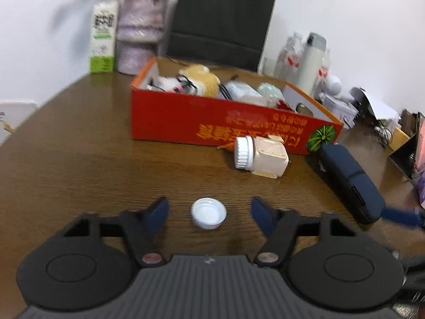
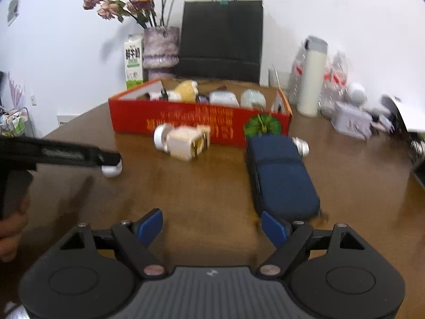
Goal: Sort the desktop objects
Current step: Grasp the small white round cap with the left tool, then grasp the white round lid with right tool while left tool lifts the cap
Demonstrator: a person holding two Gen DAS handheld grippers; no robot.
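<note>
A white bottle cap [image 1: 208, 213] lies open side up on the brown table, between the fingers of my open left gripper [image 1: 209, 211]. In the right wrist view the cap [image 2: 111, 170] sits under the left gripper's finger [image 2: 106, 158]. A beige bottle [image 1: 261, 155] with a white lid lies on its side before the red box [image 1: 212, 122], which holds a plush toy and several items. A navy case [image 2: 280, 178] lies just ahead of my open, empty right gripper [image 2: 212, 228], near its right finger.
A black paper bag [image 2: 221, 40], a vase of flowers [image 2: 159, 50] and a milk carton [image 2: 133, 61] stand at the back wall. A white thermos [image 2: 312, 77], plastic bags and clutter fill the back right. A laptop [image 1: 414, 146] is at the right edge.
</note>
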